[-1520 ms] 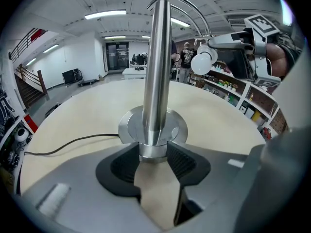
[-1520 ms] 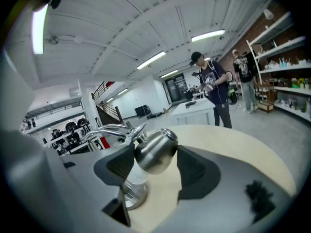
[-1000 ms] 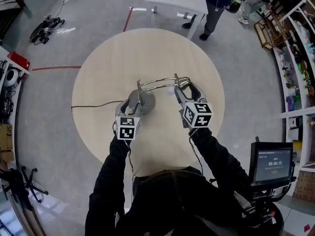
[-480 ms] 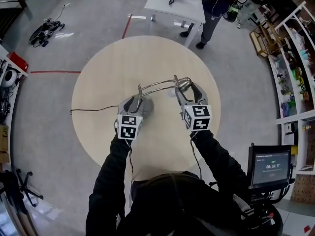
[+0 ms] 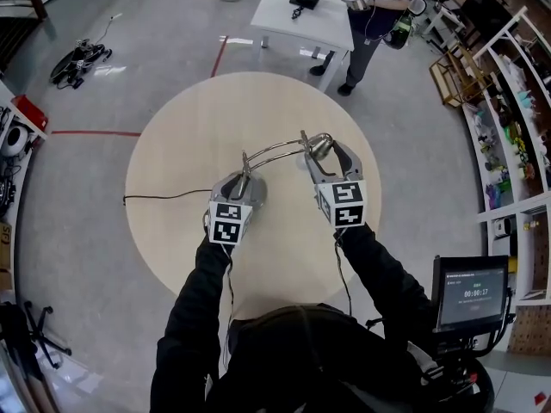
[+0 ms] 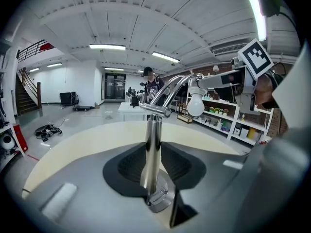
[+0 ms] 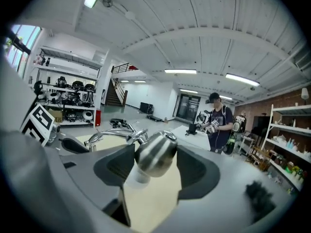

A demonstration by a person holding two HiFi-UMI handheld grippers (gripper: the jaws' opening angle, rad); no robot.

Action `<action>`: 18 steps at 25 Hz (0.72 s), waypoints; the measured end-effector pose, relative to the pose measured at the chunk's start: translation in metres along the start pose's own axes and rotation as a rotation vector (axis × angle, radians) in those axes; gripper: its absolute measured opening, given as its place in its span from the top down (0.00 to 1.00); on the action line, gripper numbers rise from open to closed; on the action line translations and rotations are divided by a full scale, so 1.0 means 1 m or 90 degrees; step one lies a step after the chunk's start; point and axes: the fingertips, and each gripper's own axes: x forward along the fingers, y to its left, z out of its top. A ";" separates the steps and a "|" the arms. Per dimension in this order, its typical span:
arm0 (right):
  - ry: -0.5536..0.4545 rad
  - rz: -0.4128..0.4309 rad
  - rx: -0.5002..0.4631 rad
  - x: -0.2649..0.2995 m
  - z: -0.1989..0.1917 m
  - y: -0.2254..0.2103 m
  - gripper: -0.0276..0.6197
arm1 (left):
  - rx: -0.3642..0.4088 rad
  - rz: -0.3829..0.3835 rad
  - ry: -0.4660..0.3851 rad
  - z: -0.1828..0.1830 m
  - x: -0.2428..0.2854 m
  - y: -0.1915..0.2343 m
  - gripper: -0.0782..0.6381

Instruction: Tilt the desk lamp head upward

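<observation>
The head [image 7: 156, 153] sits between the jaws of my right gripper [image 5: 325, 155], which stand wide and press on its two sides. Its bulb end points down at the table [image 5: 189, 127] and back toward me, so that end must swing up. My left gripper [image 5: 242, 184], its jaws just closed in, clamps the upright post [image 6: 152, 149]; the arm [image 5: 275, 151] bridges from there to the head. Nothing stands above, and a cord [image 5: 164, 196] trails off left

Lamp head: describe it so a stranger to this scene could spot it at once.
On the round wooden table stands a chrome desk lamp: upright post, arched arm. The lamp head is the rounded metal cap at the arm's end, holding a white bulb, between the right gripper's fingers.
</observation>
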 end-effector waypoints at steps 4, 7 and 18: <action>-0.008 -0.005 -0.035 -0.027 0.006 0.019 0.52 | -0.009 -0.001 -0.011 -0.012 -0.024 -0.010 0.75; -0.009 -0.010 -0.047 -0.027 0.010 0.032 0.52 | -0.014 -0.004 -0.014 -0.019 -0.029 -0.002 0.74; -0.022 -0.022 -0.123 -0.022 0.040 0.037 0.52 | -0.013 -0.015 -0.011 -0.011 -0.024 0.004 0.74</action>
